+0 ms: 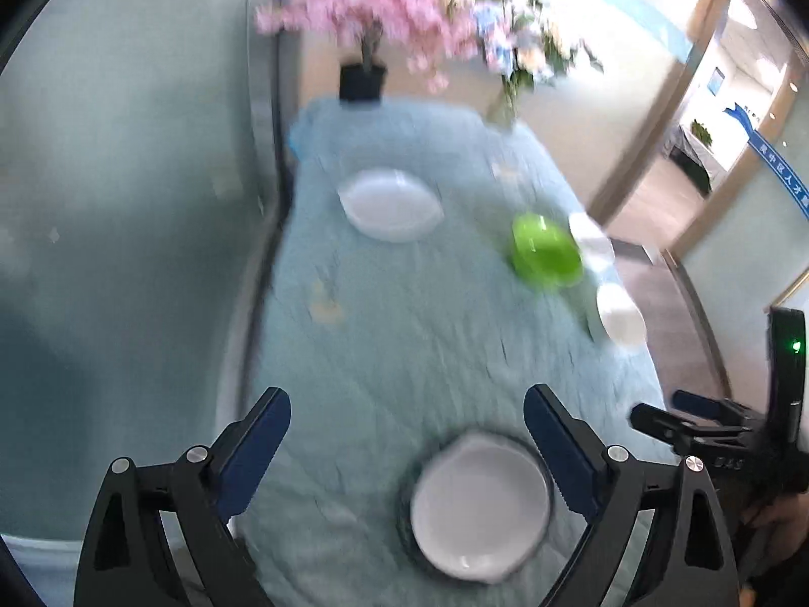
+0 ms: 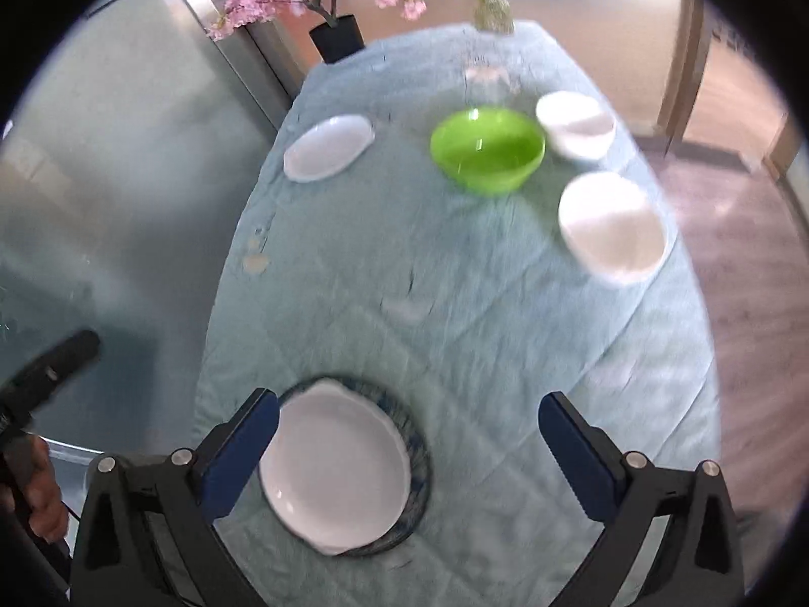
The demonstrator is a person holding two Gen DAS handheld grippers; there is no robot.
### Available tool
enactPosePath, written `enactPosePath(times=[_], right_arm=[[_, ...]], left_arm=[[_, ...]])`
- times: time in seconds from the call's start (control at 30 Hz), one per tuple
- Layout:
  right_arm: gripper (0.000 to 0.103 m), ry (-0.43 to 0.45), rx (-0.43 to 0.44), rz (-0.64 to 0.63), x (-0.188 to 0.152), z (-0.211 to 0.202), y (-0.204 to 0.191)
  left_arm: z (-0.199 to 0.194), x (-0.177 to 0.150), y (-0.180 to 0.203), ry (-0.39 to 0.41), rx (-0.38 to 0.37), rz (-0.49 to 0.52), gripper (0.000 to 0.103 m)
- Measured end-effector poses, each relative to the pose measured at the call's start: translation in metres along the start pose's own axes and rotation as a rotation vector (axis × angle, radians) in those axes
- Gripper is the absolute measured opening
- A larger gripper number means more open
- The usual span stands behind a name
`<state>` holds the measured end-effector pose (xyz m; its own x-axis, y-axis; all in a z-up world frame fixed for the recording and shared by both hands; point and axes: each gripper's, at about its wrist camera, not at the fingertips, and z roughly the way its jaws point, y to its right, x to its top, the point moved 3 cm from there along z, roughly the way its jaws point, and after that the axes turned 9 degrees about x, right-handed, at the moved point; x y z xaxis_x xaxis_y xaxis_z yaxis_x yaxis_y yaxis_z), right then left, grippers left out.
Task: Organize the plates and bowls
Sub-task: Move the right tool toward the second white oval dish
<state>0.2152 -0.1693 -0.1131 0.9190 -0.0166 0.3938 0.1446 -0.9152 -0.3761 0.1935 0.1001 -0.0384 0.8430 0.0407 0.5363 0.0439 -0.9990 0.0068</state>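
A white plate (image 1: pixel 480 506) (image 2: pixel 333 470) rests on a dark blue-rimmed plate (image 1: pixel 404 501) (image 2: pixel 417 455) at the near end of the table. My left gripper (image 1: pixel 407 435) hangs open above it with nothing between its fingers. My right gripper (image 2: pixel 408 437) is open too and holds nothing, its left finger over the white plate's edge. Farther off lie a white oval plate (image 1: pixel 390 205) (image 2: pixel 328 147), a green bowl (image 1: pixel 545 255) (image 2: pixel 488 149) and two white bowls (image 1: pixel 621 314) (image 2: pixel 612 226) (image 1: pixel 590 244) (image 2: pixel 576 124).
The table wears a pale blue cloth (image 1: pixel 404 334) (image 2: pixel 430 293). At its far end stand a black pot of pink blossoms (image 1: pixel 361 82) (image 2: pixel 338 38) and a glass vase of flowers (image 1: pixel 500 109) (image 2: pixel 493 15). A glass wall runs along the left. A hand (image 2: pixel 43 495) shows at lower left.
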Motion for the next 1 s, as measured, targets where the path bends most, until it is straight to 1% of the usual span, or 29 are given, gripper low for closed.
enactPosePath(times=[0.07,0.13,0.2,0.3,0.4,0.47,0.5,0.57,0.63,0.73,0.8,0.87,0.9,1.0], right_arm=[[0.103,0.013,-0.017,-0.014,0.022,-0.008,0.0],[0.102,0.024,0.016,-0.008,0.051,-0.019,0.0],[0.102,0.048,0.038,-0.018,0.078,-0.03,-0.003],[0.102,0.1,0.034,-0.07,0.121,-0.044,-0.012],[0.103,0.113,0.062,-0.116,0.165,-0.048,-0.026],[0.102,0.116,0.054,-0.178,0.192,-0.045,-0.036],[0.102,0.125,0.026,-0.21,0.211,-0.042,-0.041],[0.102,0.141,0.013,-0.223,0.238,-0.037,-0.044],[0.102,0.156,0.037,-0.186,0.27,-0.033,-0.041],[0.103,0.16,0.086,-0.117,0.318,-0.022,-0.032],[0.102,0.159,0.076,-0.094,0.347,-0.008,-0.027],[0.099,0.154,0.058,-0.088,0.366,0.003,-0.028],[0.099,0.146,0.065,-0.092,0.378,0.013,-0.028],[0.099,0.112,0.073,-0.13,0.393,0.04,-0.034]], left_arm=[[0.0,0.023,0.003,0.012,0.035,0.056,0.094],[-0.001,0.044,0.0,0.033,0.039,0.064,0.094],[-0.002,0.07,-0.002,0.049,0.026,0.064,0.094],[0.001,0.111,-0.01,0.072,0.007,0.058,0.094],[0.009,0.156,-0.022,0.061,-0.026,0.026,0.094],[0.02,0.183,-0.028,0.049,-0.055,0.009,0.094],[0.027,0.199,-0.032,0.046,-0.06,0.005,0.094],[0.04,0.221,-0.036,0.041,-0.045,0.004,0.094],[0.056,0.245,-0.038,0.03,-0.028,0.006,0.094],[0.083,0.279,-0.042,0.015,-0.049,-0.003,0.094],[0.106,0.299,-0.045,-0.002,-0.047,-0.006,0.094],[0.132,0.316,-0.048,-0.027,-0.054,-0.009,0.094],[0.142,0.32,-0.047,-0.036,-0.053,-0.009,0.094],[0.182,0.333,-0.053,-0.075,-0.05,-0.025,0.093]])
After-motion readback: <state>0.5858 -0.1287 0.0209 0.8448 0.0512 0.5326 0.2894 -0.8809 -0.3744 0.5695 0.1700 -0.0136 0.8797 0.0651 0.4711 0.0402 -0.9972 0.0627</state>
